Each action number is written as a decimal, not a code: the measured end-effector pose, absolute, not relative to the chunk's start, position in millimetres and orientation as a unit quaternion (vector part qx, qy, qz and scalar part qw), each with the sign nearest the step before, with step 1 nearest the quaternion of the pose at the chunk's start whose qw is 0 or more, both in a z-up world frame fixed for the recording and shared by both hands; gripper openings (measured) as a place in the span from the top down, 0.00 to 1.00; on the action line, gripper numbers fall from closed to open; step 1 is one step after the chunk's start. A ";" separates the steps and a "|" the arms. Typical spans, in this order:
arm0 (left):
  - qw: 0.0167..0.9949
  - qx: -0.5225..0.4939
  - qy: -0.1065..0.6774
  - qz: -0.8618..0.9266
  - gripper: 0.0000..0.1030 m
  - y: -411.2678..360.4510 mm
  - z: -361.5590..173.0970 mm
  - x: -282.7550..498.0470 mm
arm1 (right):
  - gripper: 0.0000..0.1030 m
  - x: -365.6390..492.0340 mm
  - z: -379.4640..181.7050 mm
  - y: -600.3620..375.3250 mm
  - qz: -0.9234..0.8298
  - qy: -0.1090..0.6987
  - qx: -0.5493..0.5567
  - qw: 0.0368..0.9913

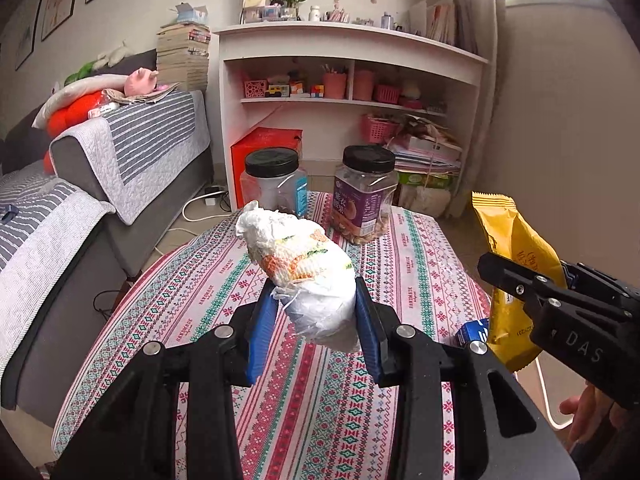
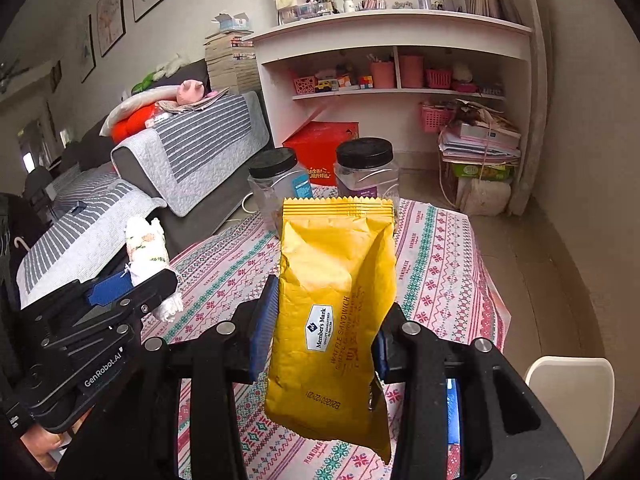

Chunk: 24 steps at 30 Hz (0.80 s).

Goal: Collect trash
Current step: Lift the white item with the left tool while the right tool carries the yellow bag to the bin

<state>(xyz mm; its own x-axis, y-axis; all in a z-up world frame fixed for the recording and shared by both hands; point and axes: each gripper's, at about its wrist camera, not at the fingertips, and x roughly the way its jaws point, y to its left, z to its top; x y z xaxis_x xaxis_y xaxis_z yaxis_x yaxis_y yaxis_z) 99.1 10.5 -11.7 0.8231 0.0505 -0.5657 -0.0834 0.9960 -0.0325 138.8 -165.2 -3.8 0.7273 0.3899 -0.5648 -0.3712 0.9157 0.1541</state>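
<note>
The left gripper has its blue-padded jaws closed part way around a crumpled wad of white tissue printed with orange and green, held up clear of the patterned tablecloth. The pads press on the wad's lower half, and most of it stands out above them. It looks light and soft, so it will likely squash, not slip, though a loose fold could pull free if the grip sits only on an outer layer; a hold across the thick middle seems safest. The right gripper has its jaws closed on a yellow snack wrapper marked "Member's Mark", pinching it across the lower middle so that the serrated top edge points up and the bottom corner hangs below the fingers. The wrapper appears thin, glossy and nearly weightless, probably slippery between the pads and apt to buckle or swing, so a hold across its full width should steady it better than one near an edge. Both pieces are in the air above the table, well in front of two black-lidded plastic jars. No bin shows in either view.
</note>
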 end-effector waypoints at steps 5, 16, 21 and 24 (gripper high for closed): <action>0.953 -0.035 0.301 0.018 0.63 -8.2 -9.4 96.5 | 0.64 130.1 0.8 -192.2 0.184 0.304 0.023 0.935; 0.953 -0.018 0.300 -0.023 0.63 -60.6 -3.9 91.5 | 0.63 118.1 5.7 -263.1 0.109 0.307 0.042 0.945; 0.951 -0.007 0.305 -0.045 0.63 -88.5 -4.5 93.6 | 0.63 116.0 -2.1 -310.3 0.059 0.332 0.066 0.939; 0.949 0.000 0.309 -0.061 0.63 -107.4 -5.8 95.5 | 0.63 111.8 -6.6 -338.2 0.027 0.345 0.077 0.935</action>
